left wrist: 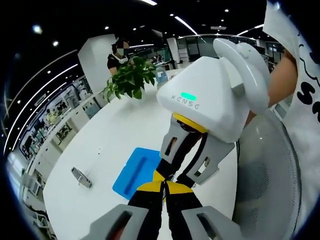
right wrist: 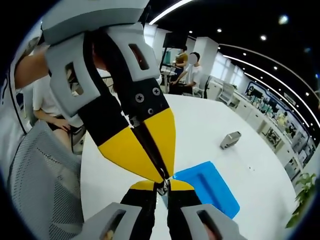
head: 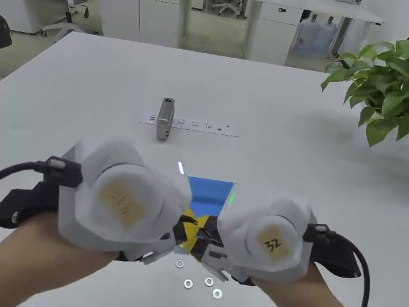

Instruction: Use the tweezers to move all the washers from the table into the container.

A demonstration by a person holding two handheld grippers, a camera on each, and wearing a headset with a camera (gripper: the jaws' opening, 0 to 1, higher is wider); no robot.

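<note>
The left gripper (left wrist: 163, 188) has its yellow-tipped jaws drawn narrow, almost together, and it meets the right gripper (right wrist: 161, 188) tip to tip just above the table (head: 287, 147). The right gripper's jaws are just as narrow. In the right gripper view a small grey sliver (right wrist: 163, 190) sits where the 4 tips meet. It may be the tweezers, but it is too small to tell, so what either gripper clamps cannot be said.

4 washers (head: 188, 283) lie loose on the table close to the person, just below the joined tips in the head view and apart from one another. The blue container (head: 214, 192) lies flat just beyond the grippers, its near part hidden behind them.

The step in hand looks like settling the tweezers between the 2 grippers, before any pick. The next move probably calls for 1 gripper to take a firm hold of the tool and tilt its points down to the nearest washer. It should then pinch the rim lightly, since a thin flat ring can slip or flick away.
</note>
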